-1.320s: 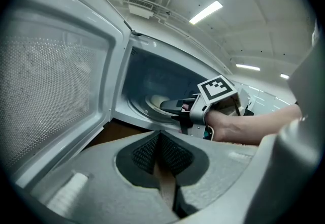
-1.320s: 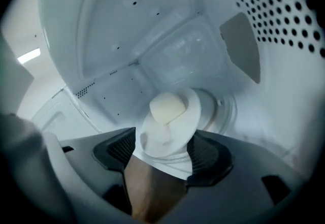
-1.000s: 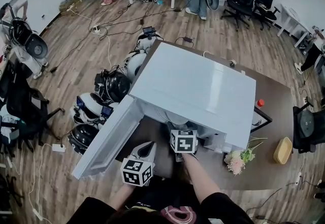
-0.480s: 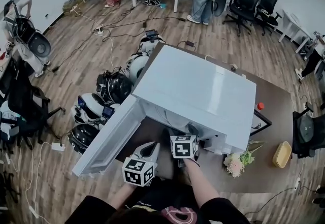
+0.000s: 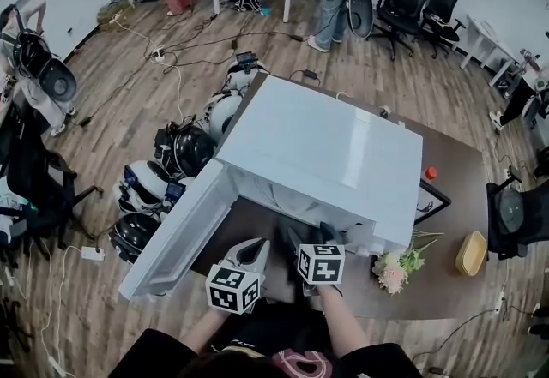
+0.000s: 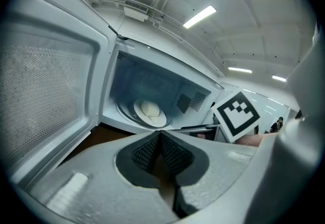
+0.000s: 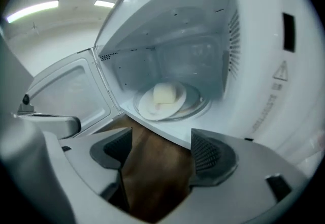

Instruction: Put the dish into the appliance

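Observation:
The white microwave (image 5: 322, 153) stands on the brown table with its door (image 5: 176, 231) swung open to the left. Inside, a white plate with a pale lump of food (image 7: 162, 100) rests on the turntable; the same plate (image 6: 150, 111) shows in the left gripper view. My right gripper (image 7: 162, 149) is open and empty, just outside the cavity's front edge. In the head view the right gripper (image 5: 319, 237) is at the opening. The left gripper (image 6: 158, 137) is shut on nothing, pads touching, a little back from the opening. That left gripper (image 5: 249, 252) hangs beside the door.
The open door juts toward me on the left. A flower bunch (image 5: 396, 269), a yellow bowl (image 5: 473, 253) and a black frame (image 5: 435, 198) lie on the table to the microwave's right. Several helmets (image 5: 180, 149) sit on the floor to the left.
My right gripper has drawn back out of the microwave toward me and slightly right. The left gripper has stayed about where it was.

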`<state>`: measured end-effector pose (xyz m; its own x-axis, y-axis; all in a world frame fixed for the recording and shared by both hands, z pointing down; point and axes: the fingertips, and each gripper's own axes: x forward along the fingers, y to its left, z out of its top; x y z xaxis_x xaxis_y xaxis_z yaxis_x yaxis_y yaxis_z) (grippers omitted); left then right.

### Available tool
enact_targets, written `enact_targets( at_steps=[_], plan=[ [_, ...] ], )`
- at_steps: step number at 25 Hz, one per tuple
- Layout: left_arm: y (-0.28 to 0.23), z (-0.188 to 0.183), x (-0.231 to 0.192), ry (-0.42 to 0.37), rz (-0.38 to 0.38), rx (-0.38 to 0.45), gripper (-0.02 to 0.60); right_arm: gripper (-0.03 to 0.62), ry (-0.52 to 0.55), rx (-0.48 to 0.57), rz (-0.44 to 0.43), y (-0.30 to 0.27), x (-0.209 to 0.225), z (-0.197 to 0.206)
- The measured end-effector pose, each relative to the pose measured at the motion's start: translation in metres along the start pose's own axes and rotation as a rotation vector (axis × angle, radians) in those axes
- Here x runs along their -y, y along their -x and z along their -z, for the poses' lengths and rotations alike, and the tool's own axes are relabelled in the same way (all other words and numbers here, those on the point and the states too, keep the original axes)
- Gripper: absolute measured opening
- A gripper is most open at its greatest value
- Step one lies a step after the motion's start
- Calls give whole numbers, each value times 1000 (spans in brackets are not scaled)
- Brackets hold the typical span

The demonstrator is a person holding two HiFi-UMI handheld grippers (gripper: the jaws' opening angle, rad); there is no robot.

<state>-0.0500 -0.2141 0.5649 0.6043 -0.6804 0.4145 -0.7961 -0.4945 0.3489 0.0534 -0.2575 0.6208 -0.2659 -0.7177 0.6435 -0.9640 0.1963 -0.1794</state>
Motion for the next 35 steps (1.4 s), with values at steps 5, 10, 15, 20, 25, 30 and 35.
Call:
enact_targets(
  at_steps=[5, 10, 15, 20, 25, 30, 35],
  plan=[
    [-1, 6, 6, -6, 20, -7, 9, 353, -28, 89, -55, 36, -6, 8],
    [-1, 8, 32, 3, 140, 27, 9, 341, -20, 160, -58, 68, -7, 14],
    [-3, 14, 45, 0, 185, 25, 9, 215, -49, 210, 21, 87, -3, 24],
    [-8, 21, 55, -34, 183, 7, 9, 102, -48, 222, 77, 94, 5, 30],
    [-15, 31, 60, -32, 190, -24, 9, 9, 11, 173, 107, 88, 3, 40],
    [-17, 31, 76, -43, 272, -18, 9, 6, 30, 174, 125, 88, 5, 40],
    [-20, 28, 83, -47, 313, -18, 9, 6, 26, 174, 115, 86, 7, 37]
  ],
)
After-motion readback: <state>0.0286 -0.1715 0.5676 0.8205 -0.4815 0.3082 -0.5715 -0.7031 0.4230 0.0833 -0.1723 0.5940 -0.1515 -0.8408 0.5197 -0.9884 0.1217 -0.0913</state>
